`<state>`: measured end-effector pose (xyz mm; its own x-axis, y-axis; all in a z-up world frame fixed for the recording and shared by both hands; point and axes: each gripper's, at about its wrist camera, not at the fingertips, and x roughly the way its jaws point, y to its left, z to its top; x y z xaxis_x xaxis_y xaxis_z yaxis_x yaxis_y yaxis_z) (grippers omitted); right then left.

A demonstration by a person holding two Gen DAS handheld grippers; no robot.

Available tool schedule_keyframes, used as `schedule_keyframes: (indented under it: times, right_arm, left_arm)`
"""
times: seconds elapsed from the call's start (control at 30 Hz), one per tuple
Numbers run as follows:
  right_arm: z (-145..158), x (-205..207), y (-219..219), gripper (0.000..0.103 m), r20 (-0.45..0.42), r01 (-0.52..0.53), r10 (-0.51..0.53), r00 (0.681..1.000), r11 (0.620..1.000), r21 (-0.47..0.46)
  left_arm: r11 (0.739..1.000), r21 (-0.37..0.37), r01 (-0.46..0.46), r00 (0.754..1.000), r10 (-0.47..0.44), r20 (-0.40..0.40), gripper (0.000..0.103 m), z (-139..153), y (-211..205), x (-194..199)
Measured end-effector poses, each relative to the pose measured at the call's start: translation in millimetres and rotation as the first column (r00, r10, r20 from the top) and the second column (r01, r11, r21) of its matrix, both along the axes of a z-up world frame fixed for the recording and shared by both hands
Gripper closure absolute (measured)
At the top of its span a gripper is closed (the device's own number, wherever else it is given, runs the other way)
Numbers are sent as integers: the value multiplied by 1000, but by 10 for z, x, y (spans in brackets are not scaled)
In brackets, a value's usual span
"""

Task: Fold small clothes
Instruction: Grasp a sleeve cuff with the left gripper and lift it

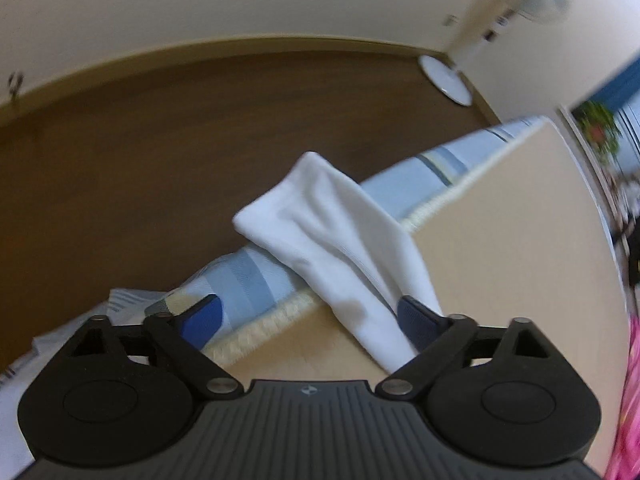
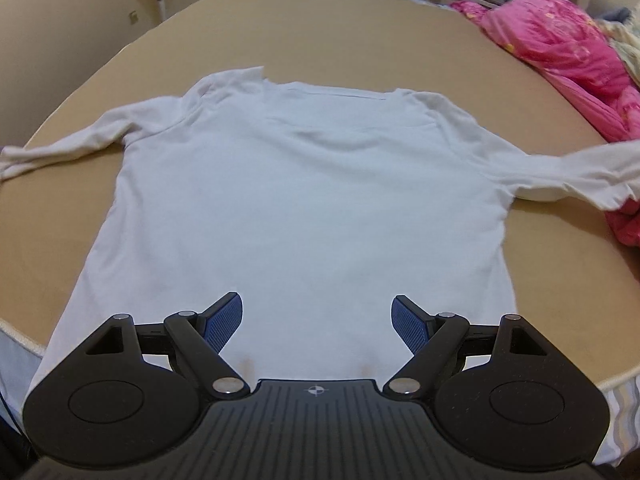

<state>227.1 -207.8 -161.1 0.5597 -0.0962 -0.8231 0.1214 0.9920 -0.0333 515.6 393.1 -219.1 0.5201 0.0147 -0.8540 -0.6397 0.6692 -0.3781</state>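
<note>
A white long-sleeved shirt lies flat on the tan bed surface, sleeves spread to both sides. My right gripper is open and empty, just above the shirt's near hem. In the left wrist view, one white sleeve hangs over the bed's edge. My left gripper is open, its jaws wide apart. Its right finger lies against the sleeve where it meets the bed.
A pink quilt is heaped at the bed's right side and also shows in the left wrist view. The blue striped mattress side drops to a brown floor. A white fan stands in the corner.
</note>
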Motion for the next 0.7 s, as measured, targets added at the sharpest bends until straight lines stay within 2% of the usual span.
schedule_keyframes:
  times: [0.03,0.1,0.17,0.2,0.23,0.27,0.3,0.37,0.43,0.53,0.63,0.7]
  right_arm:
    - [-6,14,43,20,-3,-17,16,1000,1000,-11]
    - [-12,38,112,20,-8,-42,42,999,998,-36]
    - [-15,58,159,20,-13,-65,64,998,996,-64]
    - [-18,65,176,20,-15,-73,72,997,994,-77]
    - [-17,74,184,20,-17,-78,77,997,993,-88]
    - [-13,84,187,20,-18,-81,79,997,992,-96]
    - [-9,89,181,20,-18,-82,81,997,991,-101]
    - [0,100,170,20,-17,-81,79,997,991,-108]
    - [11,104,141,20,-9,-79,79,997,992,-102]
    - [-6,103,91,20,1,-75,75,997,993,-92]
    - [-60,97,49,20,-1,-68,68,998,996,-62]
    - [-87,86,20,20,6,-55,55,998,998,-37]
  left_arm:
    - [1000,-6,-12,1000,12,-1,23,-40,25,22]
    - [999,-14,-32,999,32,-11,26,-96,60,86]
    - [999,18,-40,999,40,3,34,-67,36,146]
    - [999,15,-33,999,33,4,52,-76,37,197]
    - [1000,0,-20,1000,20,-1,82,-95,39,260]
    - [1000,-10,0,1000,0,-4,88,-84,27,313]
    - [999,27,25,1000,-25,-4,97,-37,-5,350]
    - [991,99,85,996,-88,22,98,131,-92,366]
    - [986,125,107,991,-116,61,98,385,-139,299]
    - [975,182,127,972,-159,175,98,986,-231,158]
    - [954,241,178,930,-243,275,99,1635,-506,167]
    - [927,282,246,881,-336,334,99,2075,-899,210]
